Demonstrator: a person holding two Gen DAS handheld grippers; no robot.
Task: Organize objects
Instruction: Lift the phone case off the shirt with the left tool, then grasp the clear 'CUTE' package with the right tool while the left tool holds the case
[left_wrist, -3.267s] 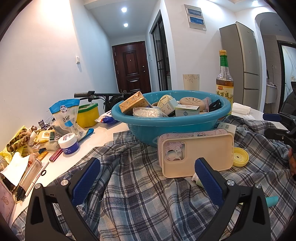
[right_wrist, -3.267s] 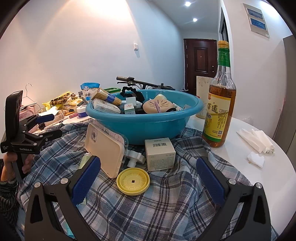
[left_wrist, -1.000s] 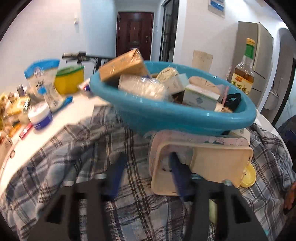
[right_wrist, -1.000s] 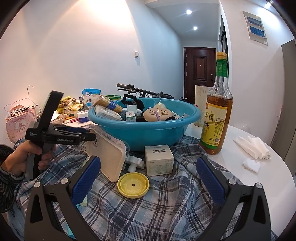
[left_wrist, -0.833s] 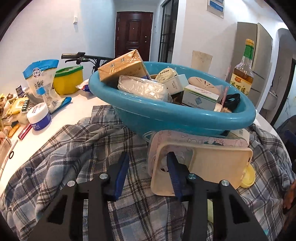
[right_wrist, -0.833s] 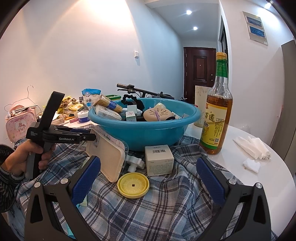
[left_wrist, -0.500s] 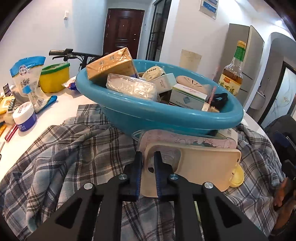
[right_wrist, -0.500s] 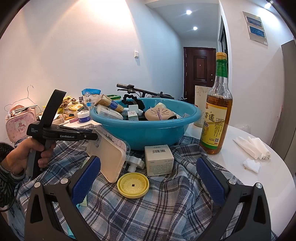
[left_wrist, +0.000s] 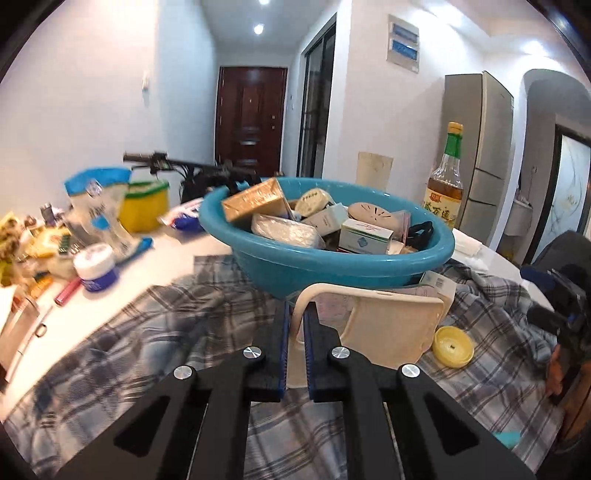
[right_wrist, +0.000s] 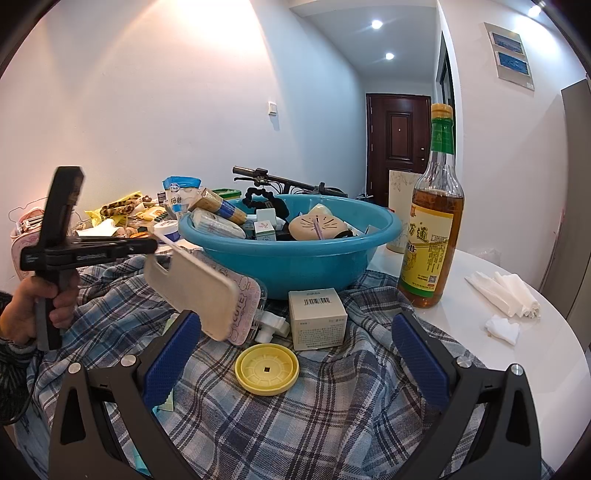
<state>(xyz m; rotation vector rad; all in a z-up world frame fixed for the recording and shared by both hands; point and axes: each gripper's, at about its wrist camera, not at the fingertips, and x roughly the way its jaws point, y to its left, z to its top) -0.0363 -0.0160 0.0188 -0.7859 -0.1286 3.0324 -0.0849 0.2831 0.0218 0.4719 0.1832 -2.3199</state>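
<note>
My left gripper (left_wrist: 295, 314) is shut on the edge of a beige phone case (left_wrist: 391, 325) and holds it lifted off the plaid cloth (left_wrist: 184, 332), in front of the blue basin (left_wrist: 332, 262). In the right wrist view the lifted case (right_wrist: 192, 288) hangs from the left gripper (right_wrist: 149, 245), above a pink patterned case (right_wrist: 245, 306). My right gripper (right_wrist: 295, 343) is open and empty over the cloth (right_wrist: 295, 424), near a yellow lid (right_wrist: 267, 368) and a small white box (right_wrist: 317, 318).
The basin (right_wrist: 295, 258) is full of boxes and packets. An oil bottle (right_wrist: 432, 236) stands to its right, with white tissues (right_wrist: 506, 291) beyond. A white jar (left_wrist: 94, 266), packets and a yellow tub (left_wrist: 146, 206) clutter the table's left side.
My left gripper moved in, closed on the beige phone case's edge and lifted it off the cloth. The right gripper stayed put and open.
</note>
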